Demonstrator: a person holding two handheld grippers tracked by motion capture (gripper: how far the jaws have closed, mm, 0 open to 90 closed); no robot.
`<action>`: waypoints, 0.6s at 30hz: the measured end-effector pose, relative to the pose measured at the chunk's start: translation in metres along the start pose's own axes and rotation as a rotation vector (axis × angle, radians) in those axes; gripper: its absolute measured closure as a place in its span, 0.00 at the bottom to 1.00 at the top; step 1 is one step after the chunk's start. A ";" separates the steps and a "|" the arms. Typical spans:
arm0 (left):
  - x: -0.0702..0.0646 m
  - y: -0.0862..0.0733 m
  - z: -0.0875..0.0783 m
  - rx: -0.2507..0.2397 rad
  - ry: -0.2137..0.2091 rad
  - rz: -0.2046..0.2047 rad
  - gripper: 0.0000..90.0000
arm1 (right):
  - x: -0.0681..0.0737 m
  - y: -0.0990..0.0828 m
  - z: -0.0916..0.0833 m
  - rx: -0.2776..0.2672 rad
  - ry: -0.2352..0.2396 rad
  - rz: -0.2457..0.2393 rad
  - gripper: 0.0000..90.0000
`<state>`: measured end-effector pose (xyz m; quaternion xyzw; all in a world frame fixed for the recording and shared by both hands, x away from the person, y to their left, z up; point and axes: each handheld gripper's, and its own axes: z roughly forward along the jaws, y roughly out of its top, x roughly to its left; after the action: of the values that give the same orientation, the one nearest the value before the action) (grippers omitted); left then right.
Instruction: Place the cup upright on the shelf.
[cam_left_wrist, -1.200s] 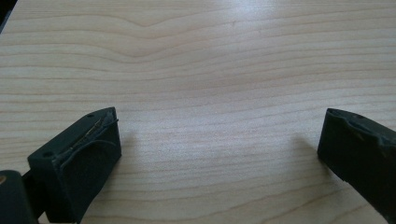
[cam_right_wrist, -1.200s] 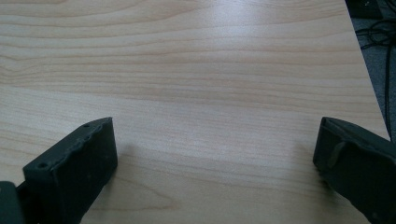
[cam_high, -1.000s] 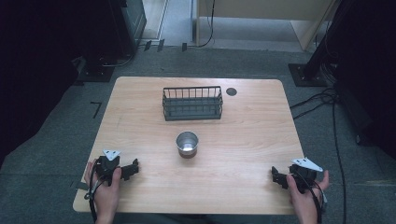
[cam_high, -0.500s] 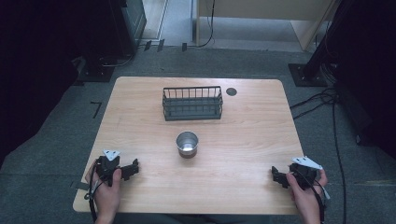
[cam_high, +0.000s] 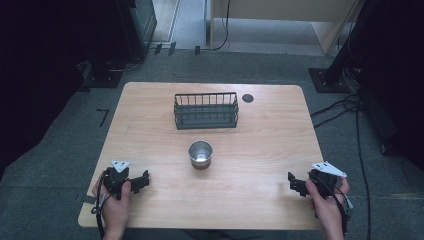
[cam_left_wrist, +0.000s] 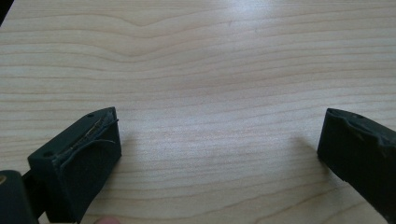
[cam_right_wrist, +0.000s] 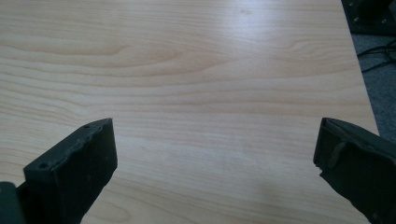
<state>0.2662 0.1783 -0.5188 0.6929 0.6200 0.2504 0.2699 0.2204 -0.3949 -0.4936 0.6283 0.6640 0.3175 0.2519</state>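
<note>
Metal cup (cam_high: 200, 154) stands upright at the frame's centre, below the wire basket (cam_high: 205, 110); it looks light, rigid and slick, so I'd pinch its rim wall. My left gripper (cam_high: 134, 181) and right gripper (cam_high: 296, 183) rest at the lower corners, jaws wide, empty.

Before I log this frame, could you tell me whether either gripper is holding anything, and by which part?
Nothing is held. The left gripper and right gripper both stand open over bare table, apart from the metal cup and wire basket.
</note>
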 end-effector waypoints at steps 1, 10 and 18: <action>0.000 0.000 0.000 0.000 0.000 -0.001 0.00 | 0.001 0.001 0.000 0.001 0.005 -0.003 0.00; 0.000 0.000 0.000 0.000 0.000 0.000 0.00 | 0.022 0.016 0.004 -0.010 0.044 -0.026 0.00; 0.000 0.000 0.000 0.000 0.000 -0.001 0.00 | 0.042 0.024 0.009 -0.005 0.080 -0.061 0.00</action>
<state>0.2662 0.1783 -0.5188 0.6928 0.6202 0.2502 0.2699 0.2398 -0.3524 -0.4791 0.5940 0.6914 0.3363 0.2364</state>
